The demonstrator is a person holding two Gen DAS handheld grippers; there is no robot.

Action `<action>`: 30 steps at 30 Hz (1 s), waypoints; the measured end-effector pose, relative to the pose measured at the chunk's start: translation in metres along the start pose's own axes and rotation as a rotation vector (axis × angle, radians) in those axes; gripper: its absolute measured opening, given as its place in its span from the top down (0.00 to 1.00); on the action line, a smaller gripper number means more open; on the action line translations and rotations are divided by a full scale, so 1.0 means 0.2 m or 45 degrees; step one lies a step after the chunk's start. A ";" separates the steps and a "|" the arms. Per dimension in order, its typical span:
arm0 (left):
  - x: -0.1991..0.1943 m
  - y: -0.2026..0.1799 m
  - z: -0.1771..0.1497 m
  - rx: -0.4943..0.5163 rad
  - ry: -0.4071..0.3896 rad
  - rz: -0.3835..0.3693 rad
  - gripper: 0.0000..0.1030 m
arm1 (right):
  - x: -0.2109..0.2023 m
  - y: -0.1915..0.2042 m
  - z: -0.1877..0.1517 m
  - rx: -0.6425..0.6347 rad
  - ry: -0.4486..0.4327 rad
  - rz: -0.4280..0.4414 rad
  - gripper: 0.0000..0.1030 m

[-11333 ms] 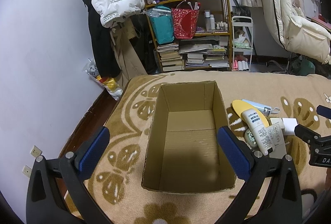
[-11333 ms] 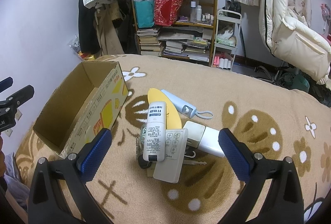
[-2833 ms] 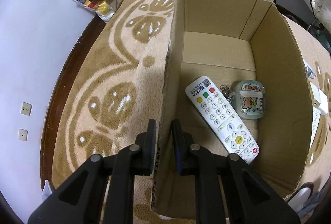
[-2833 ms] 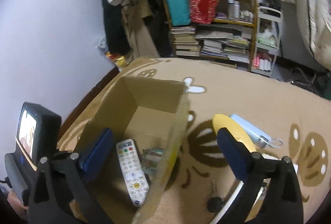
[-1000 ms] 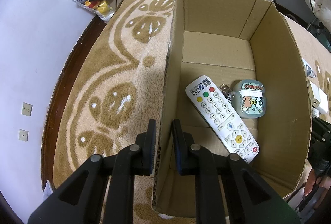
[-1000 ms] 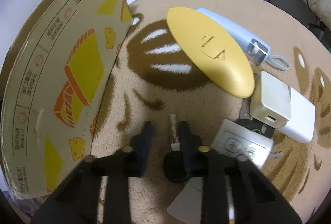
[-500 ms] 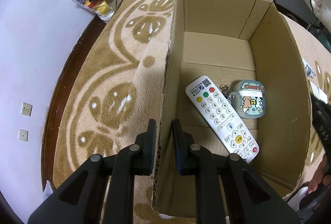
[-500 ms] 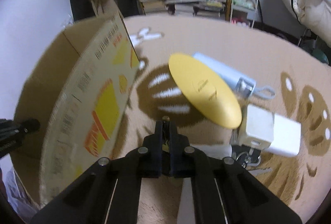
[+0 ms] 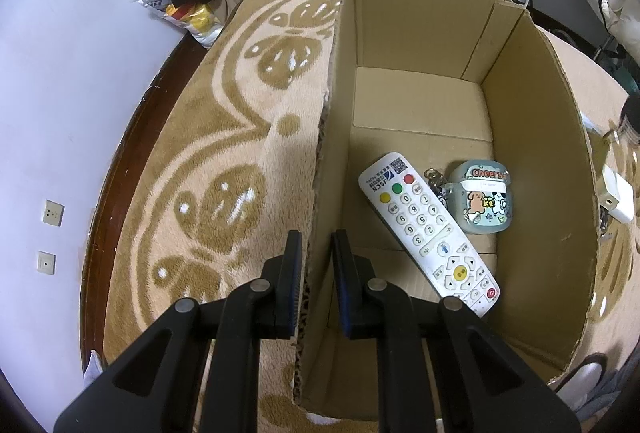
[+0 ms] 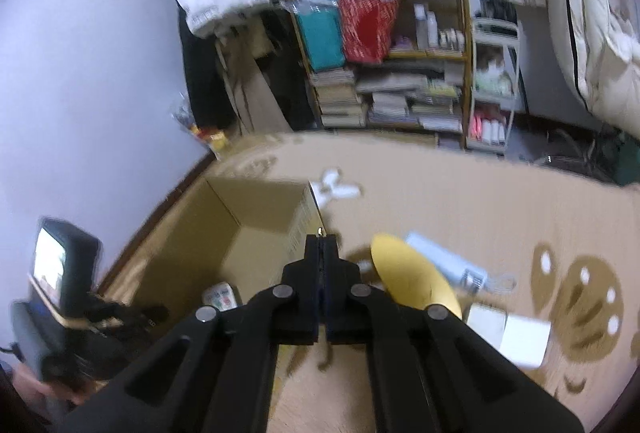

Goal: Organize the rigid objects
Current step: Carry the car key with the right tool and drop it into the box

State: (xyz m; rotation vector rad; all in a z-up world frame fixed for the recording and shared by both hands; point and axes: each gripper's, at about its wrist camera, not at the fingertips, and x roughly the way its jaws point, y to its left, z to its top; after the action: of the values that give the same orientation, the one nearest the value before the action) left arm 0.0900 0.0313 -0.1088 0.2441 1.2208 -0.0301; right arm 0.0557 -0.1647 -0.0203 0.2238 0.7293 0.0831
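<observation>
While the left gripper [image 9: 316, 265] clamps the brown cardboard box [image 9: 532, 137] wall, inside lie a white "JSCN" remote [image 9: 428, 233] and "Cheers" case [image 9: 484, 197]; right gripper [image 10: 321, 253] pinches a small metal-tipped item, unidentifiable.

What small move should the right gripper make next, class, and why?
Probably carry its load left over the box and open there. The right gripper is shut on a thin object whose metal tip shows, likely a key, and hangs near the box's right wall. The left gripper clamps the left wall, steadying it; a remote and case already lie inside.
</observation>
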 end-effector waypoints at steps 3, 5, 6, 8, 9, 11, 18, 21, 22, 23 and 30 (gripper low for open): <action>0.00 -0.01 0.00 0.005 -0.002 0.005 0.87 | -0.06 0.06 0.08 -0.036 -0.047 0.021 0.97; 0.00 -0.01 0.00 0.005 -0.001 0.006 0.87 | -0.08 0.11 0.12 -0.071 -0.072 0.038 0.97; 0.00 -0.01 0.00 0.005 -0.001 0.006 0.87 | -0.09 0.13 0.14 -0.084 -0.082 0.044 0.97; 0.00 -0.01 0.00 0.006 -0.002 0.005 0.87 | -0.11 0.18 0.17 -0.108 -0.098 0.068 0.97; 0.00 -0.01 0.00 0.005 -0.002 0.005 0.87 | -0.12 0.20 0.18 -0.116 -0.104 0.077 0.97; 0.00 -0.01 0.00 0.006 -0.002 0.006 0.87 | -0.12 0.24 0.19 -0.129 -0.110 0.103 0.97; 0.01 -0.02 0.00 0.011 0.002 0.013 0.87 | -0.11 0.33 0.19 -0.132 -0.105 0.177 0.97; 0.02 -0.02 0.00 0.020 0.003 0.023 0.86 | -0.07 0.33 0.15 -0.130 -0.074 0.195 0.97; 0.02 -0.02 0.00 0.023 0.005 0.027 0.86 | -0.05 0.34 0.13 -0.131 -0.059 0.196 0.97; 0.02 -0.03 -0.01 0.029 0.007 0.034 0.86 | -0.03 0.33 0.11 -0.128 -0.037 0.200 0.97; 0.03 -0.04 -0.01 0.051 0.004 0.056 0.85 | 0.16 0.30 -0.02 -0.119 0.116 0.181 0.97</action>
State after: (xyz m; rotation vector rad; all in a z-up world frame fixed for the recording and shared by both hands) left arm 0.0898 0.0253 -0.1155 0.3059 1.2181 -0.0160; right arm 0.0771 -0.1001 -0.0290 0.1834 0.7973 0.2633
